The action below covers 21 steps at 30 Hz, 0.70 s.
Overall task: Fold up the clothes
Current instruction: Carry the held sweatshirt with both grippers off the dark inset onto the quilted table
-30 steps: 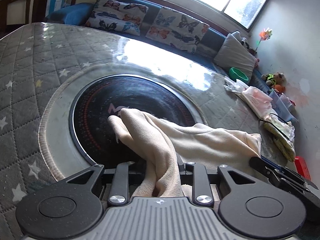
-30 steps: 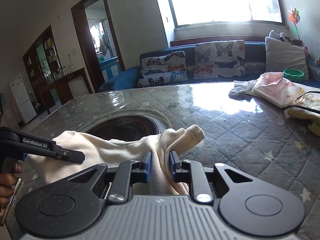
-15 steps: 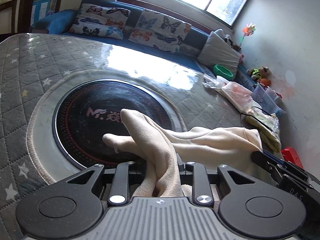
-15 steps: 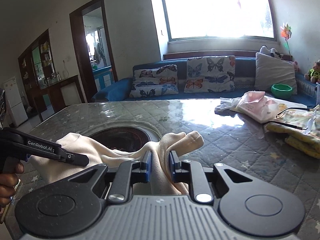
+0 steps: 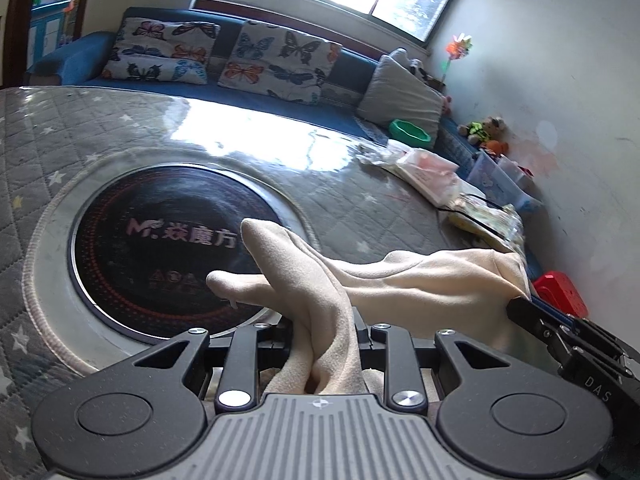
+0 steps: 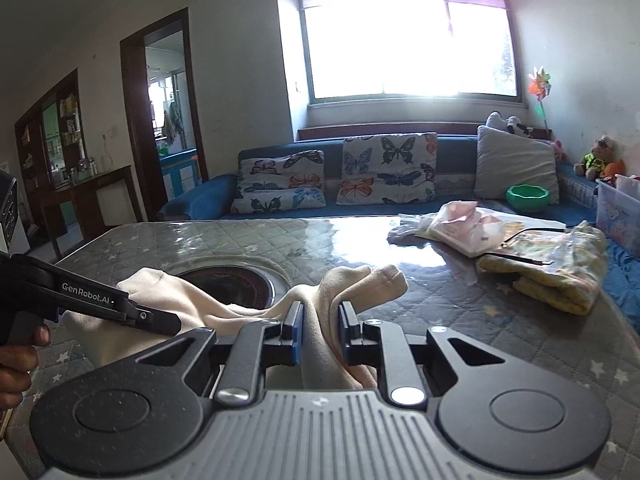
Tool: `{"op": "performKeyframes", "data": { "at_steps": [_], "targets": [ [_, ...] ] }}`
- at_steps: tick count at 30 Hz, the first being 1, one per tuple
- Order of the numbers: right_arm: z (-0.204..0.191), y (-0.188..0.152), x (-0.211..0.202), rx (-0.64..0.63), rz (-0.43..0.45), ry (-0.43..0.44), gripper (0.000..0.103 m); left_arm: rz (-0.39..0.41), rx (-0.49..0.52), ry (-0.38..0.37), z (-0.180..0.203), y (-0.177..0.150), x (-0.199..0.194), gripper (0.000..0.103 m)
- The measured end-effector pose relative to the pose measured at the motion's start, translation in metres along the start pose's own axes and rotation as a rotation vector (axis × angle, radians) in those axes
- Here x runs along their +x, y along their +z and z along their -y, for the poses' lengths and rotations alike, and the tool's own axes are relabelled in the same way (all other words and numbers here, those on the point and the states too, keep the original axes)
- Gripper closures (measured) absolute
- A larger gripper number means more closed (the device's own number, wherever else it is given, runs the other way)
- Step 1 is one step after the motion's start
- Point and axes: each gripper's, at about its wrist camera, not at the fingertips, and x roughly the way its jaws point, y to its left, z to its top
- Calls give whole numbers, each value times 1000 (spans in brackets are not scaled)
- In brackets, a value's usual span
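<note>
Right now a cream garment [image 5: 420,280] hangs stretched between two handheld grippers above a grey quilted table [image 6: 460,304], over the edge of the round black cooktop [image 5: 160,240] set into it. Both are clamped on the cloth: the left gripper [image 5: 326,324] pinches a bunched fold at one end, and the right gripper [image 6: 320,320] squeezes another fold between its blue pads [image 6: 298,330] at the other end. Farther along the table lie a yellow folded cloth [image 6: 552,276] and a pink packet [image 6: 460,228], well apart from the garment.
</note>
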Motion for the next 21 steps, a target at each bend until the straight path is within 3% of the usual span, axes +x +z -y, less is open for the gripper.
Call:
{"op": "performKeyframes", "data": {
  "at_steps": [21],
  "targets": [
    [15, -20, -79, 12, 23, -151, 86, -51, 142, -101, 66, -27, -3, 76]
  ]
}}
